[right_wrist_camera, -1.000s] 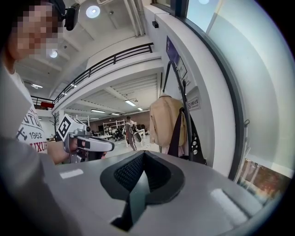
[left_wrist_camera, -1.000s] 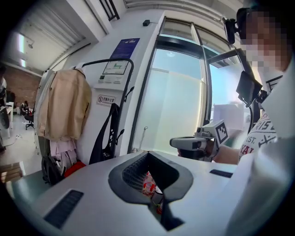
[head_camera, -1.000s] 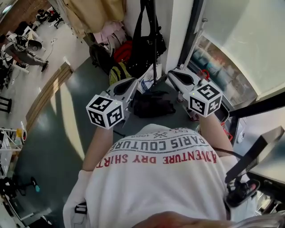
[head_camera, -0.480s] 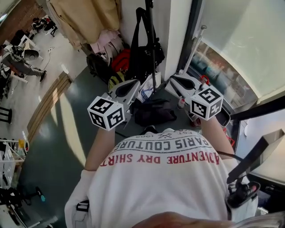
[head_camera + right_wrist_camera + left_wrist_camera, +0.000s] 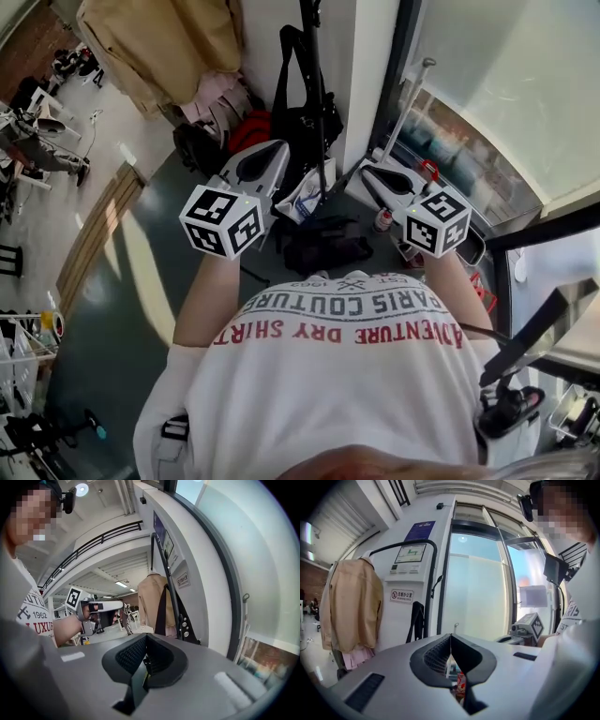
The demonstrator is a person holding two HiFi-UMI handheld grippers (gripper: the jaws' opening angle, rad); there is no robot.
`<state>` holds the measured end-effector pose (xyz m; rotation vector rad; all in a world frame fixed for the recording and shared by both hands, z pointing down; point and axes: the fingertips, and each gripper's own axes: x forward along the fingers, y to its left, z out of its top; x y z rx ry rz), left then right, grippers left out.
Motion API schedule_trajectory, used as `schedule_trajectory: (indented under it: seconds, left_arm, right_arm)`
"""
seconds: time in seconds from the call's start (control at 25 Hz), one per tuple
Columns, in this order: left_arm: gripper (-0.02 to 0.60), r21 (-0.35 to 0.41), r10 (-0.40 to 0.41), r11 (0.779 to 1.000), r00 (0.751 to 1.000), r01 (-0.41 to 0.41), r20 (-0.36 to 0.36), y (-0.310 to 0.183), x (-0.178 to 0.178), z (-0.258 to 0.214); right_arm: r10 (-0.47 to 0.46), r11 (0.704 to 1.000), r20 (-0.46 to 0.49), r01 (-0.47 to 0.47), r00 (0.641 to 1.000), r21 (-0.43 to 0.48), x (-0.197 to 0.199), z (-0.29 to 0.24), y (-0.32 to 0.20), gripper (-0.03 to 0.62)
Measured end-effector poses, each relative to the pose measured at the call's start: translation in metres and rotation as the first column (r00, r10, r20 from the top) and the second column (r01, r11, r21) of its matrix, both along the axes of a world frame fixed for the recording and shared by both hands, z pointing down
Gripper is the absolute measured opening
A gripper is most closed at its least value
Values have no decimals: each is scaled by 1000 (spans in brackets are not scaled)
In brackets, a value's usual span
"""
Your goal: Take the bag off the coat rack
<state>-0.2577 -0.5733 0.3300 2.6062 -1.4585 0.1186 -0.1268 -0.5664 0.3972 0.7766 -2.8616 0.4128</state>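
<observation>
Both tongs have come up and forward over the last second, the left tongs [image 5: 272,152] more than the right tongs [image 5: 371,169], so the bag [image 5: 305,108] now hangs straight ahead of them, in the gap between their tips. Neither touches it yet.

Each pair is pinched fully together with nothing between the jaws; both will have to be spread before any grip is possible.

The bag is black and hangs against the upright of the coat rack [image 5: 174,597], beyond both tips. Seen along the left tongs its straps [image 5: 416,620] stand just left of the jaw line, beside the rack's black tube and to the right of a beige coat [image 5: 349,604]. Seen along the right tongs they rise just right of the jaw line.

It looks like a soft bag with long, limp straps and a sagging body, so it probably has some weight and will swing once freed. The straps seem the place to take hold, high up near where they loop over the rack: thin and flat, they suit a narrow pinch. They likely need lifting up and clear of the hook rather than pulling outward. The second pair could steady the body against swinging.
</observation>
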Motion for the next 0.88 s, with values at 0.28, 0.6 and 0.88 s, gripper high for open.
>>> schedule_trajectory:
  seconds: [0.28, 0.6, 0.88]
  left_arm:
    - [55, 71, -66, 995, 998, 67, -12, -68, -30, -31]
    - [218, 93, -91, 992, 996, 91, 0, -156, -38, -32]
    - [221, -49, -52, 997, 994, 57, 97, -205, -37, 14]
  right_arm:
    - [78, 997, 11, -78, 997, -6, 2, -10, -32, 2]
    - [175, 982, 4, -174, 985, -67, 24, 13, -62, 2]
    - [209, 975, -1, -209, 978, -74, 30, 13, -78, 2]
